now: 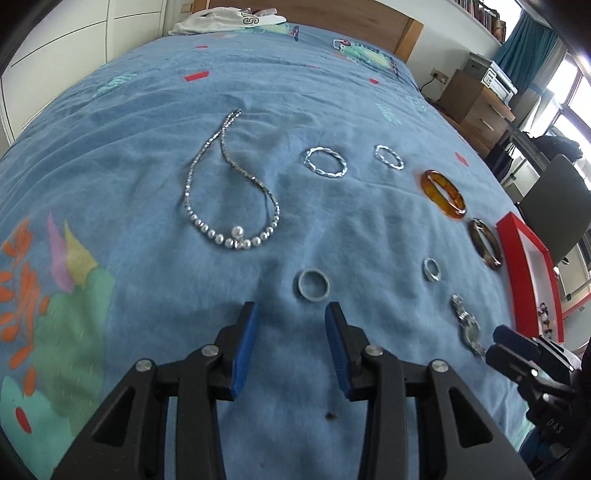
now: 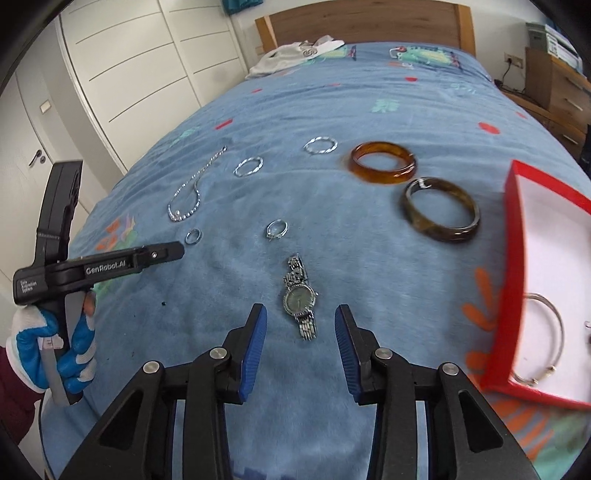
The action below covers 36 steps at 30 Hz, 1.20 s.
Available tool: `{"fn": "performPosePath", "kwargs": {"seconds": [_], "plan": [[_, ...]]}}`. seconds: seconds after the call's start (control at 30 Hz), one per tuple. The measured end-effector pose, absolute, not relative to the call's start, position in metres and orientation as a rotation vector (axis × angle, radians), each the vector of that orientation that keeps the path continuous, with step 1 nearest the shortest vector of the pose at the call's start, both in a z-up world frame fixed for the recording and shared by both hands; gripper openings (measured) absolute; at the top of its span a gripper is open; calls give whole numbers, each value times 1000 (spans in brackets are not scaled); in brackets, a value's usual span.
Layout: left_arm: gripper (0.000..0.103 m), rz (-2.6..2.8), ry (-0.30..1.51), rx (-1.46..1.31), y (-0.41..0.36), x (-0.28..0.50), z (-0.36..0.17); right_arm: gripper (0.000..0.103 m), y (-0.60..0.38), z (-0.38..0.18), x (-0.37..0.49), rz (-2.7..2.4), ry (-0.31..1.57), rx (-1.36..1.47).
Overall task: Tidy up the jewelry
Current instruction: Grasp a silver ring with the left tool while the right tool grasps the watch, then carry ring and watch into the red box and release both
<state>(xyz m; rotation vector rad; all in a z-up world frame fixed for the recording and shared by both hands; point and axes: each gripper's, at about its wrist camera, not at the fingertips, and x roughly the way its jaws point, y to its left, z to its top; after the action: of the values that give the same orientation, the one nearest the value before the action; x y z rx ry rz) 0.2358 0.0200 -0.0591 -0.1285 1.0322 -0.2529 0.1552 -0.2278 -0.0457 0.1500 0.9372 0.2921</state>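
Observation:
Jewelry lies on a blue bedspread [image 1: 147, 155]. My left gripper [image 1: 291, 314] is open and empty just short of a grey ring [image 1: 314, 285]. Beyond lie a pearl necklace [image 1: 231, 206], two twisted silver bangles [image 1: 325, 162] [image 1: 388, 157], an amber bangle [image 1: 444, 194], a dark bangle [image 1: 485, 243] and a silver ring [image 1: 431, 269]. My right gripper [image 2: 299, 317] is open, its fingers on either side of the near end of a silver watch [image 2: 301, 299]. A red box [image 2: 517, 280] at the right holds a thin silver bracelet [image 2: 546, 339].
White clothes [image 2: 295, 55] lie by the wooden headboard [image 2: 362, 22]. White wardrobe doors [image 2: 129, 74] stand left of the bed. A wooden drawer unit [image 1: 476, 107] and a dark chair [image 1: 557, 206] stand to the right.

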Motion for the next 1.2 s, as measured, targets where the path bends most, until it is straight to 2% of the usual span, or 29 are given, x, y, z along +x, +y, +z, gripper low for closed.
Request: {"fn": "performPosePath", "kwargs": {"seconds": [0.2, 0.27, 0.33, 0.77, 1.2], "plan": [[34, -259, 1035, -83, 1, 252, -68, 35, -221, -64, 176, 291, 958, 136], [29, -255, 1027, -63, -3, 250, -70, 29, -219, -67, 177, 291, 960, 120], [19, -253, 1018, -43, -6, 247, -71, 25, -216, -70, 178, 291, 959, 108], [18, -246, 1001, -24, -4, 228, -58, 25, -220, -60, 169, 293, 922, 124], [18, -296, 949, -16, -22, 190, -14, 25, -242, -7, 129, 259, 821, 160]]}}
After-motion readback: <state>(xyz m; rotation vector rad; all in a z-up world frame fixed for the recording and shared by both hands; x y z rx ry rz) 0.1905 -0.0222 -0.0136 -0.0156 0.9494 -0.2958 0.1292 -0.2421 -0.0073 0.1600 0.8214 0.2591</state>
